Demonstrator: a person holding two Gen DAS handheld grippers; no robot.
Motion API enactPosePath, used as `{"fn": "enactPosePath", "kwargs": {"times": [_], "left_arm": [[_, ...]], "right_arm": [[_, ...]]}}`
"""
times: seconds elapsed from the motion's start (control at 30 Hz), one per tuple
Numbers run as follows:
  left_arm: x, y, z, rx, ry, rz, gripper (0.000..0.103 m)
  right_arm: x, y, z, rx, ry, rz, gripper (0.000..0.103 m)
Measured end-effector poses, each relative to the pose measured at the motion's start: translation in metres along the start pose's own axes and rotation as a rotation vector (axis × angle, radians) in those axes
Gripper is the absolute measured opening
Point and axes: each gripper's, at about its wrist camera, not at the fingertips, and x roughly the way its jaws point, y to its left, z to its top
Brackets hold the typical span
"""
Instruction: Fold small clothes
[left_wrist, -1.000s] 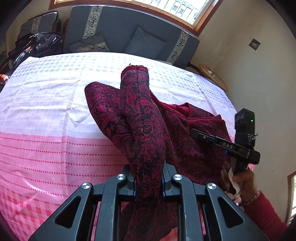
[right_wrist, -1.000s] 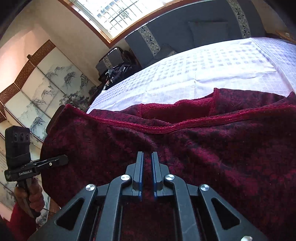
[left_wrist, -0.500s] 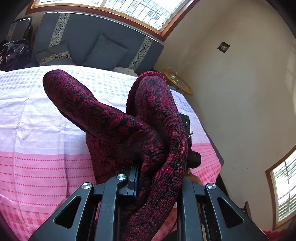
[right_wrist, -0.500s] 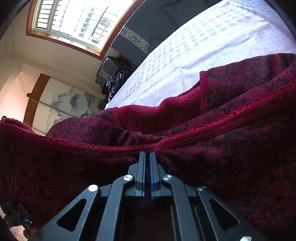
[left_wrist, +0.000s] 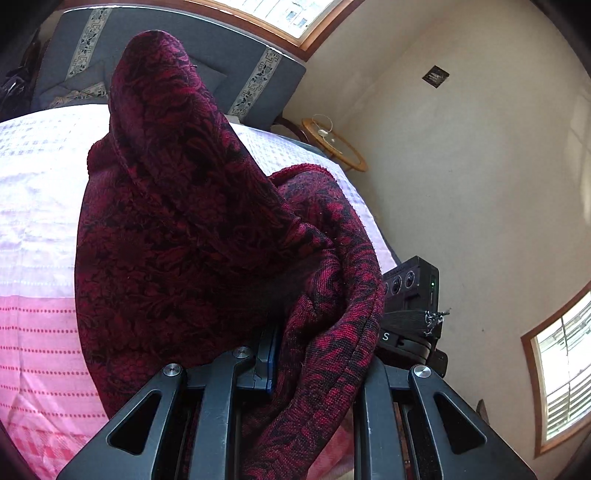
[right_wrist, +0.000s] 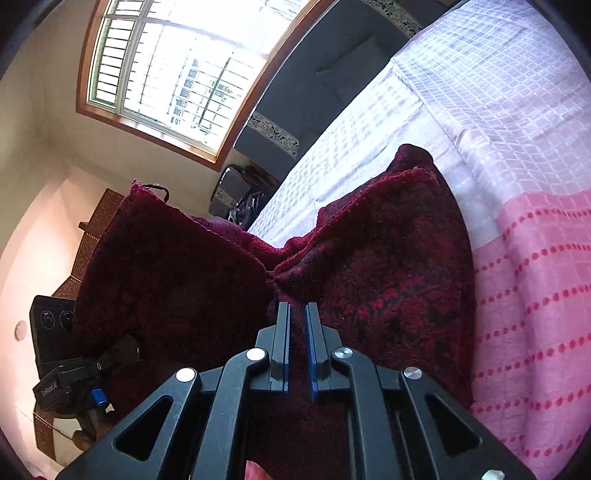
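Note:
A dark red patterned garment (left_wrist: 192, 229) hangs lifted above the bed, held between both grippers. My left gripper (left_wrist: 295, 354) is shut on a bunch of its cloth, which drapes over the fingers and hides the right one. My right gripper (right_wrist: 297, 314) is shut on the garment's (right_wrist: 369, 280) hemmed edge, with the fingertips pinching the fold and cloth spreading to both sides. The right gripper's body (left_wrist: 413, 295) shows behind the cloth in the left wrist view. The left gripper's body (right_wrist: 66, 354) shows at the lower left of the right wrist view.
The bed has a white and pink checked cover (left_wrist: 33, 258), also in the right wrist view (right_wrist: 524, 184). A blue-grey sofa (left_wrist: 240, 70) stands behind the bed under a window (right_wrist: 177, 70). A small round wooden table (left_wrist: 332, 144) stands by the wall.
Both grippers have risen and tilted up, lifting the garment off the bed. The two grippers have come closer together, and the cloth now hangs bunched between them.

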Motion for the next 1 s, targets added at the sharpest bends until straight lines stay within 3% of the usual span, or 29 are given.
{"fn": "enactPosePath", "kwargs": {"times": [0.3, 0.37, 0.43, 0.5, 0.67, 0.73, 0.83, 0.9, 1.0], "left_arm": [[0.063, -0.015, -0.026, 0.084, 0.019, -0.009, 0.021], [0.062, -0.014, -0.028, 0.073, 0.005, -0.032, 0.028], [0.052, -0.012, -0.03, 0.035, -0.027, -0.141, 0.054], [0.044, -0.012, -0.029, -0.001, -0.064, -0.244, 0.071], [0.022, -0.016, -0.026, 0.045, -0.101, -0.268, 0.074], [0.001, -0.009, -0.027, 0.058, -0.176, -0.253, 0.074], [-0.031, 0.018, -0.035, 0.075, -0.307, -0.161, 0.075], [-0.036, 0.039, -0.041, 0.061, -0.325, -0.085, 0.075], [-0.029, 0.07, -0.054, 0.001, -0.275, -0.037, 0.075]], "right_arm": [[-0.03, -0.032, -0.001, 0.08, -0.045, 0.027, 0.011], [-0.037, -0.04, 0.0, 0.105, -0.054, 0.037, 0.011], [-0.042, -0.044, 0.002, 0.118, -0.068, 0.037, 0.014], [-0.046, -0.045, 0.005, 0.135, -0.082, 0.05, 0.018], [-0.067, -0.04, 0.014, 0.119, -0.133, 0.009, 0.021], [-0.078, -0.032, 0.015, 0.094, -0.167, -0.021, 0.021], [-0.094, -0.018, 0.02, 0.04, -0.203, -0.057, 0.022], [-0.094, -0.004, 0.024, -0.001, -0.181, -0.03, 0.022], [-0.07, 0.019, 0.026, -0.056, -0.072, -0.052, 0.036]]}}
